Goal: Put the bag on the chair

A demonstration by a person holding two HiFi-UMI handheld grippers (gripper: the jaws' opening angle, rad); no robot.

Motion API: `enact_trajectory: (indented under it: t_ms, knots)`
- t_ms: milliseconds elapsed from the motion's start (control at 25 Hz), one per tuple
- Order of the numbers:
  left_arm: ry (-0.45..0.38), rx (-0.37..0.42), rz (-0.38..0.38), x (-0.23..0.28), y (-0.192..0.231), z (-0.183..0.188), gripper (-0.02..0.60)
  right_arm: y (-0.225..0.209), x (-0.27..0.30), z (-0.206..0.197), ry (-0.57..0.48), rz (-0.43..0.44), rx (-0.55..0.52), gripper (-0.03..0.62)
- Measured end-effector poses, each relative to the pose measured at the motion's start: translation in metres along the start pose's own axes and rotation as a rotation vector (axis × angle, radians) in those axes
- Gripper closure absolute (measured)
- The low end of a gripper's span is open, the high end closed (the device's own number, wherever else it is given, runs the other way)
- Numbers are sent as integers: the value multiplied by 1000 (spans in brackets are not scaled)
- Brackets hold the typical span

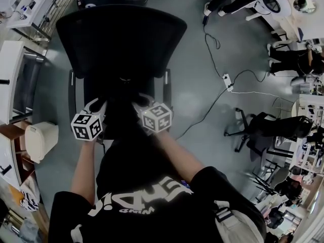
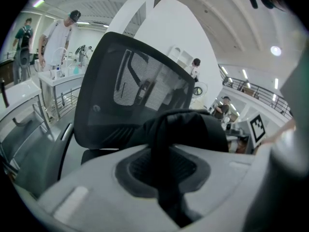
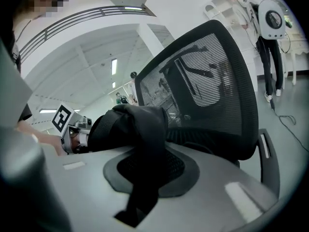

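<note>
A black mesh-backed office chair point(image 1: 119, 34) stands straight ahead of me. Over its seat hangs a black bag point(image 1: 121, 118), carried between both grippers. My left gripper point(image 1: 98, 108) is shut on a black strap of the bag point(image 2: 164, 178), which runs up between its jaws to the bag's bulk point(image 2: 193, 129). My right gripper point(image 1: 145, 104) is likewise shut on a strap point(image 3: 145, 173), with the bag point(image 3: 125, 124) bunched just beyond it. The chair's backrest point(image 2: 130, 86) point(image 3: 207, 91) rises close behind the bag in both gripper views. The seat is mostly hidden under the bag.
A white bin point(image 1: 40, 140) stands left of the chair beside desks point(image 1: 15, 80). A cable and power strip point(image 1: 228, 80) lie on the grey floor at right, with another black chair point(image 1: 263, 128) beyond. People stand in the background point(image 2: 55, 33) point(image 3: 263, 42).
</note>
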State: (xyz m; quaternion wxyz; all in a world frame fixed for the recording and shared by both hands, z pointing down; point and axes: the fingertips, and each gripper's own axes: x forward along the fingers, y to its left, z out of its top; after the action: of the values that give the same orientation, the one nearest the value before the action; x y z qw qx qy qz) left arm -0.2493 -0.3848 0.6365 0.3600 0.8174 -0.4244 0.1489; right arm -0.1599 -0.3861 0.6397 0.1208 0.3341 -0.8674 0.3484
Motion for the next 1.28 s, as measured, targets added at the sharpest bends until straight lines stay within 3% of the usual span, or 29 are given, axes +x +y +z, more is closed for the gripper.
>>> enact_trajectory:
  t_ms: [560,880,1280]
  knots:
    - [-3,-20,104,-19,-6,-26,453,3,-28,-25,63,15,-41,475]
    - [8,-58,151,-39,-1,-46,311,8,-43,-43,125,28,-61,375]
    - [6,-51,190,-62,-17,-62,298,17,-68,-62,172,40,-78,339]
